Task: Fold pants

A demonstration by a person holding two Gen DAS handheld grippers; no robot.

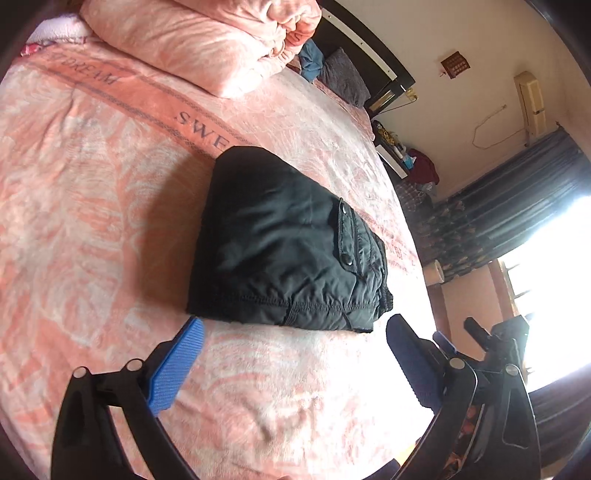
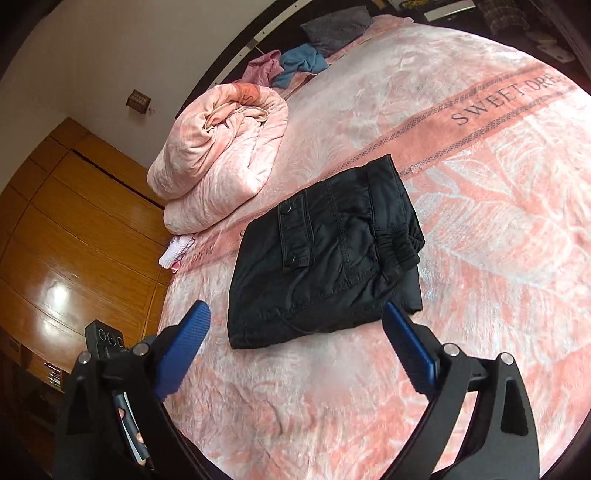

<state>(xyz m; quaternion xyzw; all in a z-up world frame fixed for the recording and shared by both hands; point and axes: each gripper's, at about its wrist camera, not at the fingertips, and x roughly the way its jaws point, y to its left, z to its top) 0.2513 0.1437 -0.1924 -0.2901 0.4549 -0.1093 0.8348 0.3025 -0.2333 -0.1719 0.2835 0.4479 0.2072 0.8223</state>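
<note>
Black pants (image 1: 288,243) lie folded into a compact bundle on the pink bed blanket (image 1: 92,192), with a snap pocket on top. They also show in the right wrist view (image 2: 325,258), elastic waistband at the right. My left gripper (image 1: 295,328) is open and empty, held just in front of the bundle's near edge. My right gripper (image 2: 295,314) is open and empty, just in front of the bundle's near edge, its fingers (image 2: 184,343) apart from the cloth.
A rolled pink quilt (image 2: 221,155) lies on the bed beyond the pants. A grey pillow (image 2: 336,27) and loose blue and pink clothes (image 2: 295,62) sit by the headboard. A wooden wardrobe (image 2: 74,229) stands left of the bed. A bright window (image 1: 554,266) is at the right.
</note>
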